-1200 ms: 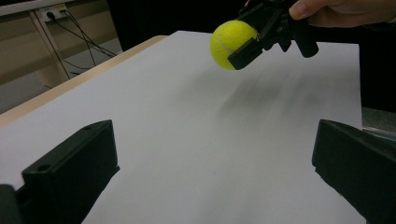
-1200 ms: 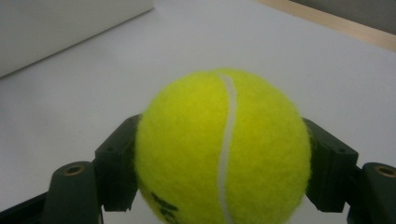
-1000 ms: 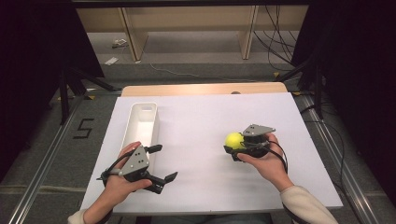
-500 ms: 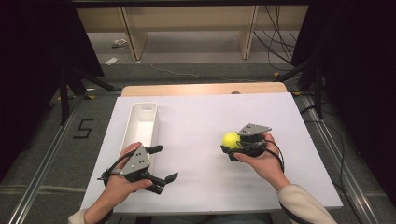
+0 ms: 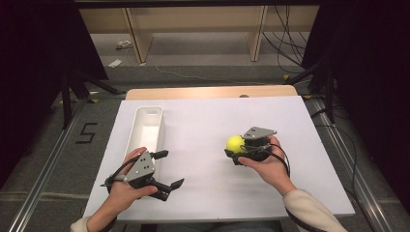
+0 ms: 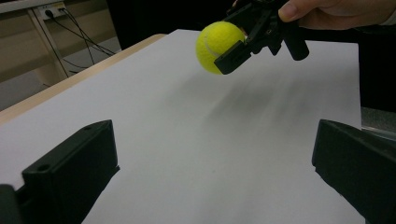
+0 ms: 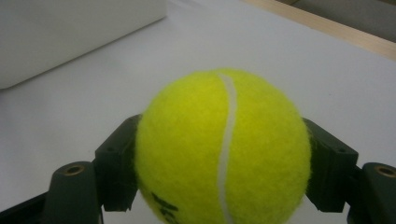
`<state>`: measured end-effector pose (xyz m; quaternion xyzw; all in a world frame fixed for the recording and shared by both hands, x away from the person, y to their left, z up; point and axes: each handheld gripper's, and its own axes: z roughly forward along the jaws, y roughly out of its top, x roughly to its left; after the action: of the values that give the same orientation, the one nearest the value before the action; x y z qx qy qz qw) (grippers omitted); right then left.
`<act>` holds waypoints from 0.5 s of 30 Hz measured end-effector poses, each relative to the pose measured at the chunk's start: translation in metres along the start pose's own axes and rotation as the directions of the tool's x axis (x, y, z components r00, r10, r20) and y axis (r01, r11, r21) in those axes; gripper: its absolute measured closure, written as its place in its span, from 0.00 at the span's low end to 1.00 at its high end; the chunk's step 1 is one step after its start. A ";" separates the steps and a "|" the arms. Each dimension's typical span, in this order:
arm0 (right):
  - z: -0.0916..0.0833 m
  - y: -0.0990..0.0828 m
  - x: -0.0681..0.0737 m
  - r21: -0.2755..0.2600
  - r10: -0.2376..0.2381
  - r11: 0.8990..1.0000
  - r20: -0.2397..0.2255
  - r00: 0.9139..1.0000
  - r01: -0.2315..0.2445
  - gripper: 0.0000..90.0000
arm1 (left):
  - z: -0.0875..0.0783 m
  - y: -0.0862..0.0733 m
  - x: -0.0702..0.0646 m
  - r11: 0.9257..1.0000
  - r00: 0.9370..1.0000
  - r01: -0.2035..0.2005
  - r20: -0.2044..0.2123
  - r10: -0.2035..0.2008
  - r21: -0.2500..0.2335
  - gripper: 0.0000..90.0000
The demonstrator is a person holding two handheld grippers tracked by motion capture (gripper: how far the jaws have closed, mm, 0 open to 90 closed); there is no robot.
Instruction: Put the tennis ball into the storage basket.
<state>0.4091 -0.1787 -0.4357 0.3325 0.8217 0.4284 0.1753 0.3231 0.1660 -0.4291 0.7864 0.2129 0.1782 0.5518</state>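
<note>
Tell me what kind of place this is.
Probably a lab recording bay: a white-topped table between black curtains, loose cables on the floor, and a "5" marked beside it.

A long tray [image 5: 145, 126] lies on the left part of the surface [image 5: 203, 121]. The tennis ball [image 5: 235, 143] sits right of it, between the right gripper's [image 5: 234, 151] jaws. The left gripper [image 5: 167, 169] is at the tray's near end.
</note>
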 end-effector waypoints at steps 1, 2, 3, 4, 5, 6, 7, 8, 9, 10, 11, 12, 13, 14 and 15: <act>0.001 0.001 0.000 0.000 -0.001 1.000 -0.002 1.000 0.001 0.30 | 0.000 0.000 0.000 1.000 1.000 0.000 0.000 0.000 0.000 0.00; 0.001 0.001 0.001 0.001 -0.001 1.000 -0.001 1.000 0.001 0.30 | 0.000 0.000 0.000 1.000 1.000 0.000 -0.001 0.000 0.000 0.00; 0.002 0.001 0.001 0.000 -0.004 1.000 -0.002 1.000 0.004 0.30 | 0.000 0.000 0.000 1.000 1.000 0.000 0.000 0.000 0.000 0.00; 0.003 0.002 0.002 0.000 -0.005 1.000 -0.004 1.000 0.005 0.30 | 0.000 0.000 0.000 1.000 1.000 0.000 0.000 0.000 0.001 0.00; 0.003 0.002 0.002 0.000 -0.008 1.000 -0.005 1.000 0.008 0.30 | 0.000 0.000 0.000 1.000 1.000 0.000 0.000 0.000 0.000 0.00; 0.004 0.002 0.003 0.002 -0.004 1.000 -0.008 1.000 0.004 0.30 | 0.000 0.000 0.000 1.000 1.000 0.000 0.000 0.000 0.000 0.00; 0.004 0.003 0.003 0.001 -0.004 1.000 -0.009 1.000 0.004 0.30 | 0.000 0.000 0.000 1.000 1.000 0.002 -0.001 -0.002 0.000 0.00; 0.005 0.003 0.003 0.000 -0.004 1.000 -0.008 1.000 0.004 0.30 | 0.000 0.000 0.000 1.000 1.000 0.002 -0.001 -0.002 0.000 0.00; 0.005 0.004 0.003 -0.002 -0.006 1.000 -0.009 1.000 0.006 0.30 | 0.000 0.000 0.000 1.000 1.000 0.003 0.000 -0.003 0.000 0.00; 0.005 0.004 0.003 -0.003 -0.003 1.000 -0.011 1.000 0.003 0.30 | 0.000 0.000 0.000 1.000 1.000 0.003 0.000 -0.003 0.000 0.00; 0.005 0.004 0.003 -0.003 -0.002 1.000 -0.011 1.000 0.002 0.30 | 0.000 0.000 0.000 1.000 1.000 0.004 0.000 -0.004 -0.001 0.00; 0.005 0.004 0.003 -0.002 -0.003 1.000 -0.010 1.000 0.003 0.30 | 0.000 0.000 0.000 1.000 1.000 0.003 0.000 -0.003 0.000 0.00; 0.005 0.004 0.003 -0.001 0.001 1.000 -0.012 1.000 -0.001 0.30 | 0.000 0.000 0.000 1.000 1.000 0.003 0.000 -0.003 0.000 0.00; 0.006 0.004 0.004 -0.002 0.001 1.000 -0.012 1.000 -0.001 0.30 | 0.000 0.000 0.000 1.000 1.000 0.002 0.001 -0.002 0.000 0.00; 0.006 0.004 0.004 -0.001 0.003 1.000 -0.012 1.000 -0.003 0.30 | 0.000 0.000 0.000 1.000 1.000 0.002 0.002 -0.002 0.000 0.00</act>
<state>0.4114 -0.1709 -0.4354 0.3309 0.8221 0.4311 0.1698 0.3230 0.1658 -0.4292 0.7864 0.2133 0.1768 0.5521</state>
